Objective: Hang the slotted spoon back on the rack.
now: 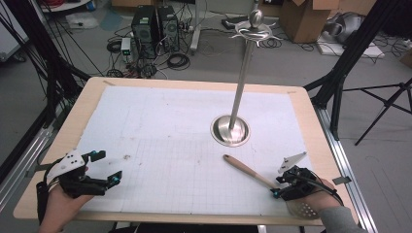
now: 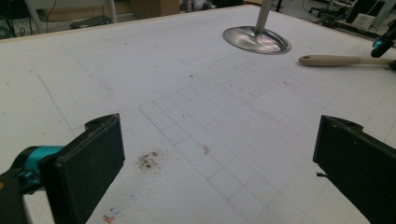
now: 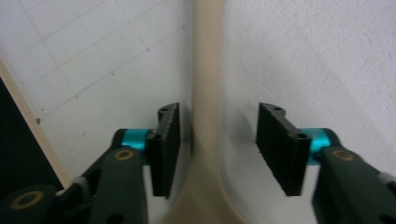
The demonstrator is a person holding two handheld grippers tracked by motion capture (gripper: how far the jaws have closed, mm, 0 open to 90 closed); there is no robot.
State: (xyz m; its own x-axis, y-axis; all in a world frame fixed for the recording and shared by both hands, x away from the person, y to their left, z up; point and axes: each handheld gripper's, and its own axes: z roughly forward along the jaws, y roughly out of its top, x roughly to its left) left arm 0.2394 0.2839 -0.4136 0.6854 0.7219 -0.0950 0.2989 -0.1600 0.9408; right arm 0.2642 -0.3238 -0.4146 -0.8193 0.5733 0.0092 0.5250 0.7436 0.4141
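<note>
The right gripper (image 3: 217, 149) straddles the spoon (image 3: 207, 93) near the stand's base (image 1: 230, 131) — jaws apart, not yet clamped — lifting remains.

Black grippers (image 1: 104, 167), teal joints, ribbed black fingers (image 3: 167, 140), brass screws, grey sleeve (image 1: 340, 221).

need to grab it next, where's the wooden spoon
In the high view the wooden spoon lies at the table's near right, between the right hand-held gripper's jaws.

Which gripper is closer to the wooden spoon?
The right one. The right gripper sits astride the wooden spoon, with the handle between its jaws near the spoon's wide end. The left gripper is far off at the table's other side, jaws open.
</note>
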